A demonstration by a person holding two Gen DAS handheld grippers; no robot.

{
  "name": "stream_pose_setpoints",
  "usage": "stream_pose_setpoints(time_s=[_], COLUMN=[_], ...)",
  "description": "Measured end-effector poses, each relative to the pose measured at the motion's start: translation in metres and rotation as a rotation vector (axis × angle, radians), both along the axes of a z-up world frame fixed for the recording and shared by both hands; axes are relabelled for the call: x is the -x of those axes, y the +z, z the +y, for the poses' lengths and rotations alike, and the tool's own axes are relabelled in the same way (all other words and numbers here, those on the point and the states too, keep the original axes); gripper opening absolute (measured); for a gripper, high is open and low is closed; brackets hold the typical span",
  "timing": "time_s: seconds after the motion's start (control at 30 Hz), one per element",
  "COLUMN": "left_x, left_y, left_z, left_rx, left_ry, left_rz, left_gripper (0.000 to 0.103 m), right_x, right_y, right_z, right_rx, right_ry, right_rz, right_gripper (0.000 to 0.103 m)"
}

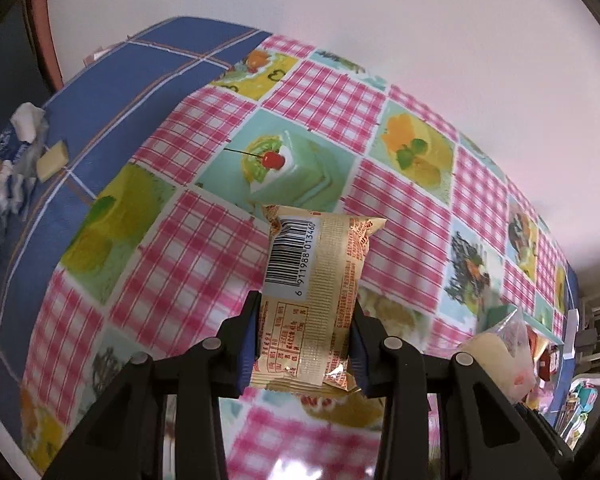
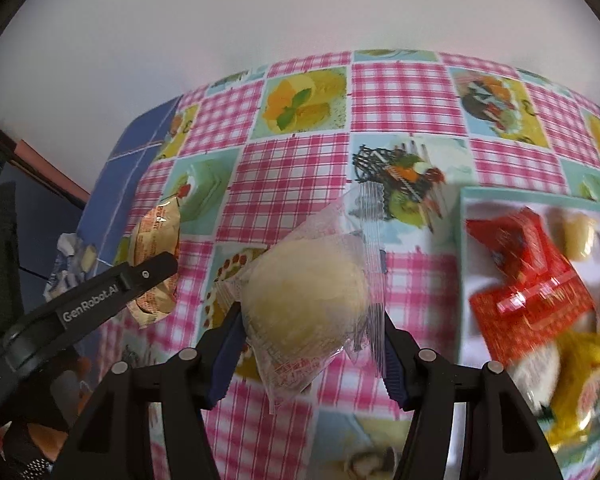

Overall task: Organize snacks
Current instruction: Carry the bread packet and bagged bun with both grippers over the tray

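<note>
My left gripper (image 1: 306, 306) is shut on a beige snack packet (image 1: 312, 276), barcode side up, held above the checked tablecloth (image 1: 320, 100). My right gripper (image 2: 310, 316) is shut on a pale yellow bun in a clear wrapper (image 2: 304, 292), also lifted off the cloth. In the right wrist view, the beige packet (image 2: 156, 240) hangs at the left beside one black finger of the left gripper (image 2: 140, 276). The wrapped bun (image 1: 500, 356) shows at the right edge of the left wrist view. A teal-rimmed tray (image 2: 462, 260) at the right holds red packets (image 2: 532, 280) and a yellow packet (image 2: 580, 380).
A blue cloth (image 1: 100, 100) covers the table's left end. On it lie crumpled blue-and-white wrappers (image 1: 4, 184) and a small pale block (image 1: 52, 160). A white wall (image 1: 380, 20) stands behind the table.
</note>
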State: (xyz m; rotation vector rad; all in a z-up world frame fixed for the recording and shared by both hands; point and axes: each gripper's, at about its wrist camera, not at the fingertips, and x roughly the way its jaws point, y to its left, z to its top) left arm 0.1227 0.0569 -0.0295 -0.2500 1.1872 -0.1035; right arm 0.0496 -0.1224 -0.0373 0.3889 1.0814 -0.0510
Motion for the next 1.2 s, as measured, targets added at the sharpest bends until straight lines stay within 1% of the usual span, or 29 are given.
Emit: stream_pose_setpoints(time_s=[0.2,0.4,0.63,0.8,0.97,1.2], left_x=[0.03,0.056,0.084,0.102,0.119,0.129], left_y=[0.026,0.032,0.041,0.043,0.041,0.03], left_z=[-0.011,-0.032,-0.072,-0.117,-0.167,-0.225], left_rx=[0.026,0.041,0.03,0.016,-0.008,-0.033], left_ry=[0.004,-0.002,-0.058,-0.143,-0.26,-0.386], left_rz=[-0.026,-0.036,-0.049,-0.058,-0.068,-0.07], left_gripper=[0.041,0.041,0.041,0.041,0.041,0.041], right_x=[0.037,0.075,0.113,0.134,0.152,0.169], right_y=[0.019,0.026,0.028,0.028,0.026,0.022], right_z=[-0.008,-0.03,-0.071,-0.108,-0.146,-0.202], right_rx=[-0.007,-0.026,-0.036,-0.027,-0.008,-0.024], right_ry=[-0.044,-0.1,-0.206,-0.301,-0.396,-0.495], right_rz=[-0.025,-0.039,-0.048,-0.045,-0.043,-0.057], right_gripper=[0.063,0.063,0.063,0.064,0.064,0.064])
